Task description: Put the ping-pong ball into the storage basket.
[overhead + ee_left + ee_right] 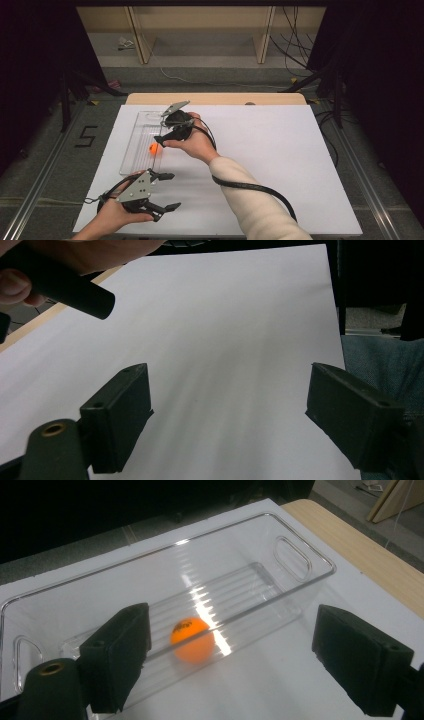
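While hovering over the near long wall of the clear plastic bin (300, 575), right gripper (161, 141) with jaws spread wide apart, clamped on nothing. Orange ball (192, 640) resting on the ribbed floor inside the bin, just ahead of and below the jaws, closer to the left-hand jaw in the right gripper view, touching neither. Transparent wall of the bin between jaws and ball. Left gripper (167, 191) well apart from the bin, nearer the table's front edge, jaws likewise wide open over the bare white sheet (225, 340). Wooden table edge (360, 550) beyond the bin's far end. Black cable (255, 189) trailing along the sleeve (255, 200).
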`<action>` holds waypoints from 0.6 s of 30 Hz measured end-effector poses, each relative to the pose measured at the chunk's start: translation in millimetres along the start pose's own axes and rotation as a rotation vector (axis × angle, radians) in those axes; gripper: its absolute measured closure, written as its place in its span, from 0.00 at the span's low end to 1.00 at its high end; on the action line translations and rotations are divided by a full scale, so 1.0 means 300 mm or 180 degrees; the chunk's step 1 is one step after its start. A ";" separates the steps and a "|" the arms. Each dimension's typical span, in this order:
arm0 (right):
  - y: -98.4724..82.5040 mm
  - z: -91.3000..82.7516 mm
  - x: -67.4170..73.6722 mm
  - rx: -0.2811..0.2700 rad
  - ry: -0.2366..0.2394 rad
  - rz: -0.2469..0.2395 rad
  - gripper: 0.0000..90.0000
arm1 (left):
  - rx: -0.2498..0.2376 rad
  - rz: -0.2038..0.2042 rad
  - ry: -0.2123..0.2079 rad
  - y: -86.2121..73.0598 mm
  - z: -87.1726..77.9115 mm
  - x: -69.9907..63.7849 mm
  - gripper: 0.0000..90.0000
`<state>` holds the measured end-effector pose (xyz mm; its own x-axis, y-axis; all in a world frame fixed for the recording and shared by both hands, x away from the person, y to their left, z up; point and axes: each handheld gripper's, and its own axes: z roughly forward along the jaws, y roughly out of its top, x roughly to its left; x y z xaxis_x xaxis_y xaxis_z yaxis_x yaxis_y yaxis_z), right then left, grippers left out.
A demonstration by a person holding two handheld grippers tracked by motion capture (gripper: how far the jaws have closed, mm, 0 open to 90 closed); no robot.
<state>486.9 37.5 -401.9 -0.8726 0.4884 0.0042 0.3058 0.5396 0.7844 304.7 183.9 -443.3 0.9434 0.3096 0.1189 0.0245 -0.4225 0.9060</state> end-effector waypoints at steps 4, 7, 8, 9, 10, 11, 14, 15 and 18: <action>-0.013 -0.015 -0.006 -0.0007 -0.0018 0.0016 0.19 | 0.0003 0.0002 0.0000 0.000 0.000 0.000 0.19; -0.022 -0.029 -0.012 -0.0023 -0.0034 0.0031 0.19 | 0.0004 0.0001 0.0001 0.000 0.000 0.000 0.19; -0.024 -0.032 -0.013 -0.0035 -0.0037 0.0041 0.19 | 0.0005 0.0001 0.0001 0.000 0.000 0.000 0.19; -0.027 -0.035 -0.015 -0.0036 -0.0039 0.0036 0.19 | 0.0005 0.0001 0.0002 0.000 0.000 0.000 0.19; -0.031 -0.039 -0.016 -0.0034 -0.0040 0.0047 0.19 | 0.0005 0.0001 0.0002 0.000 0.000 0.000 0.19; -0.034 -0.043 -0.018 -0.0036 -0.0048 0.0049 0.19 | 0.0003 -0.0001 0.0002 0.000 0.000 0.000 0.19; -0.044 -0.052 -0.022 -0.0038 -0.0042 0.0052 0.19 | 0.0004 -0.0001 0.0003 0.000 0.000 0.000 0.19; -0.047 -0.056 -0.024 -0.0039 -0.0047 0.0058 0.19 | 0.0002 -0.0003 0.0002 0.000 0.000 0.000 0.19; -0.056 -0.067 -0.031 -0.0039 -0.0054 0.0071 0.19 | 0.0004 -0.0001 0.0002 0.000 0.000 0.000 0.19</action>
<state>482.1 10.1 -402.6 -0.8590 0.5119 0.0112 0.3203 0.5200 0.7918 304.6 184.1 -443.3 0.9431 0.3104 0.1188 0.0253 -0.4235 0.9056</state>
